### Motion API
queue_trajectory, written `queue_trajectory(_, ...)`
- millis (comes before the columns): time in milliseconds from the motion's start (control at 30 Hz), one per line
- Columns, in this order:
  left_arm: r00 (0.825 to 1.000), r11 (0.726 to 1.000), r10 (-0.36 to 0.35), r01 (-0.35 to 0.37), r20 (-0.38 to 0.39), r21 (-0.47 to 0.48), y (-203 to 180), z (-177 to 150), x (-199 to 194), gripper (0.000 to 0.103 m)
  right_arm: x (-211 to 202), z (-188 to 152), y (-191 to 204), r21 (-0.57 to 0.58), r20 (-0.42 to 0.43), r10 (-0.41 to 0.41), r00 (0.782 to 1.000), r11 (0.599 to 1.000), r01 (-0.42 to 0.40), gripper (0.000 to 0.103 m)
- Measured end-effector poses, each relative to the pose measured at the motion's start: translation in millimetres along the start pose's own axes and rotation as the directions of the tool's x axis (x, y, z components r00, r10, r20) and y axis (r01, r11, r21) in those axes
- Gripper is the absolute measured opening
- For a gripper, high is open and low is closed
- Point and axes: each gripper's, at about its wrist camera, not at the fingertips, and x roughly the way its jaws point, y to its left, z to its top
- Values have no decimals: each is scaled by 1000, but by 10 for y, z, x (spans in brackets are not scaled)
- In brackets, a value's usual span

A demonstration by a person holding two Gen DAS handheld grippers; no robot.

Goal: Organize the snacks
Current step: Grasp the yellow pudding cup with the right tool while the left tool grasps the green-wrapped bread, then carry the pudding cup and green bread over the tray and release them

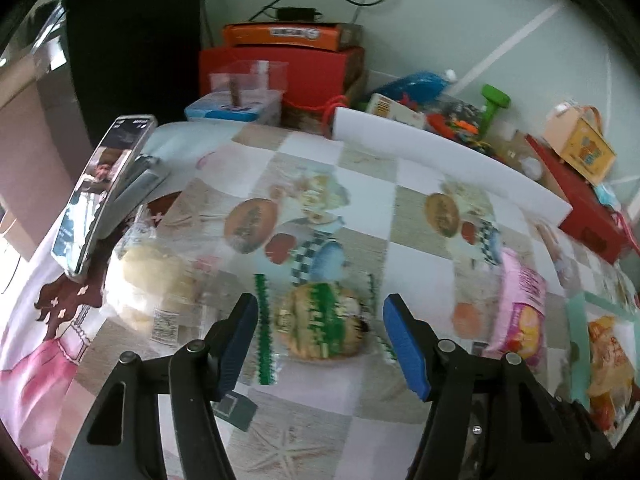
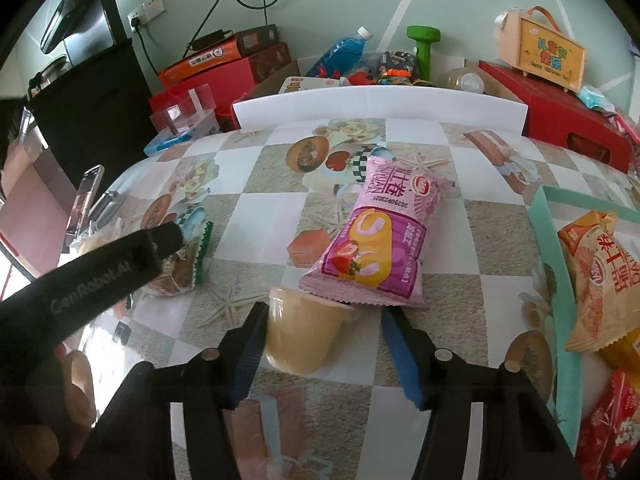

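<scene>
Your teal tray (image 2: 541,216), right of the right claw (image 2: 322,346), holds some packets. Its spread jaws flank a beige jelly cup (image 2: 300,332); the released left claw (image 1: 320,340) frames a green-trimmed pastry (image 1: 320,322); the pink swiss-roll packet (image 2: 376,240) waits.

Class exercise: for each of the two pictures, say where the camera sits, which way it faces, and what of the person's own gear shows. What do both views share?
Left wrist: on the left gripper, looking down at a green-edged cake packet; its fingers show.
Right wrist: on the right gripper, looking down at a beige cup; the left gripper crosses at left.
Shared: pink packet, white board, teal tray.
</scene>
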Motion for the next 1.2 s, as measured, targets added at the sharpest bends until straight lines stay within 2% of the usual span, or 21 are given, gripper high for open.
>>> queue_trajectory(100, 999, 1000, 4, -4, -33, 2, 10, -34, 90, 66, 0, 1, -10, 3, -1, 0, 1000, 1000, 0, 57)
queue_trajectory(267, 999, 999, -22, 24, -49, 27, -84, -69, 161, 66, 2, 1, -15, 1, -2, -2, 1000, 1000, 2, 55)
queue_trajectory(567, 999, 998, -24, 26, -38, 49, -198, -92, 234, 66, 5, -1, -9, -10, -5, -3, 1000, 1000, 3, 53)
queue_trajectory(667, 999, 998, -25, 26, -36, 51, -217, -93, 234, 64, 7, 1, -9, -11, -5, -1, 1000, 1000, 1, 48)
queue_trajectory(700, 999, 998, -26, 28, -33, 54, -223, -93, 224, 56, 6, 1, -10, -11, -4, -1, 1000, 1000, 1, 46)
queue_trajectory(733, 999, 998, -31, 32, -31, 51, -224, -87, 203, 55, 2, 1, -10, -12, -4, 0, 1000, 1000, 0, 46)
queue_trajectory(933, 998, 998, -38, 40, -51, 47, -248, -73, 138, 54, -57, 12, -70, 1, 6, 2, 1000, 1000, -2, 46)
queue_trajectory(1200, 999, 998, -51, 51, 8, 25, -231, -3, -282, 54, -363, 86, -141, 11, 68, 14, 998, 1000, -15, 46)
